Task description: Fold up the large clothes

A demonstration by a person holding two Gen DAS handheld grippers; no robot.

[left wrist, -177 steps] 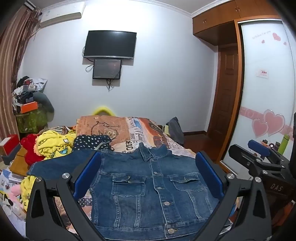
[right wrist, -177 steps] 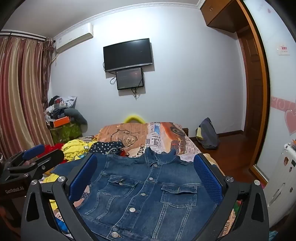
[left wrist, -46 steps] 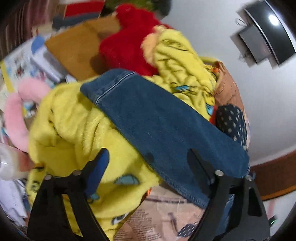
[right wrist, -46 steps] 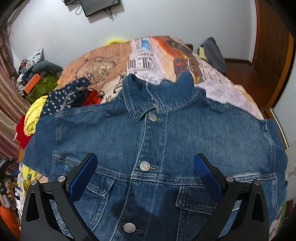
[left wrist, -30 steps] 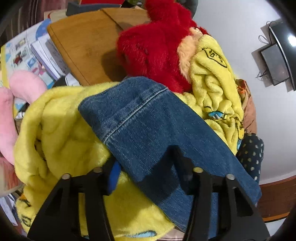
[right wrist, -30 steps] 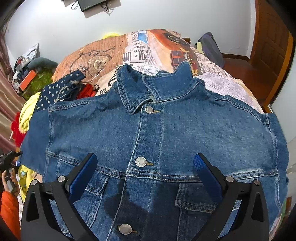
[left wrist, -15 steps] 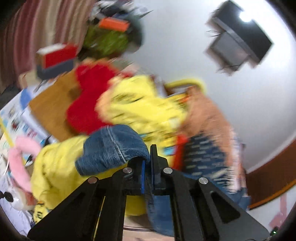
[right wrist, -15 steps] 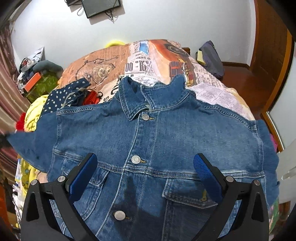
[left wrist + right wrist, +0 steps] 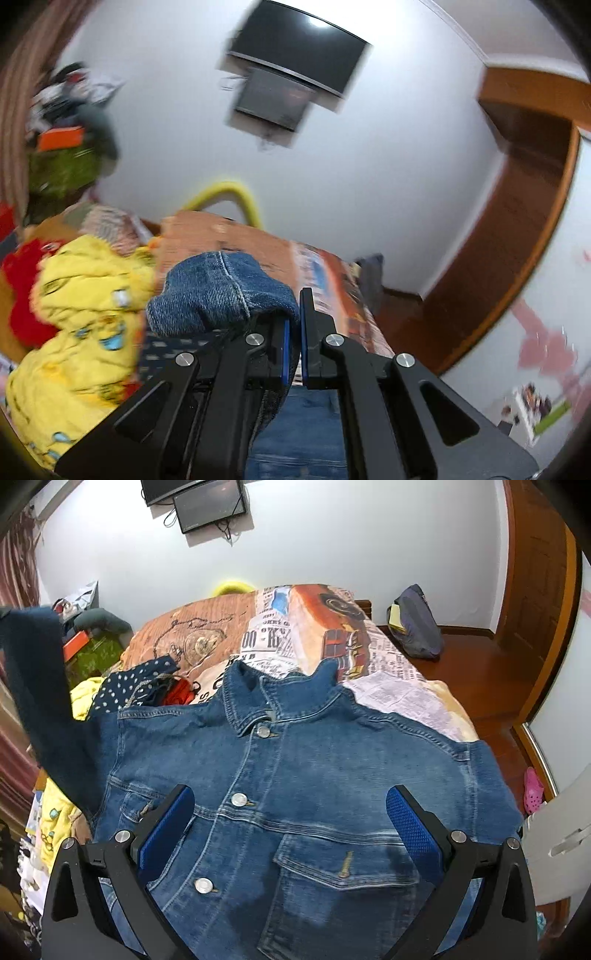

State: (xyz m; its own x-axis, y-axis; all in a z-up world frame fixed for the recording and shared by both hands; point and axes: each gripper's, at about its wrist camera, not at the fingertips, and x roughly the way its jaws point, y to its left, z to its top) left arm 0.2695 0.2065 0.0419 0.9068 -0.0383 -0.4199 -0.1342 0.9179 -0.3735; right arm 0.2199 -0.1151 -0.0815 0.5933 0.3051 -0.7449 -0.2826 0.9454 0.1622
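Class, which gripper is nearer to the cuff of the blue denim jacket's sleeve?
Left. The left gripper is shut on the sleeve right by the cuff, lifted off the bed. The right gripper hangs open above the blue denim jacket front, away from the raised sleeve.

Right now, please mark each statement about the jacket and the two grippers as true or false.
1. The left gripper is shut on the sleeve. True.
2. The right gripper holds the collar. False: it is open, with nothing between its pads, above the jacket front.
3. The jacket lies front up on the bed. True.
4. The jacket is unbuttoned and spread open. False: the front is closed, buttons showing.
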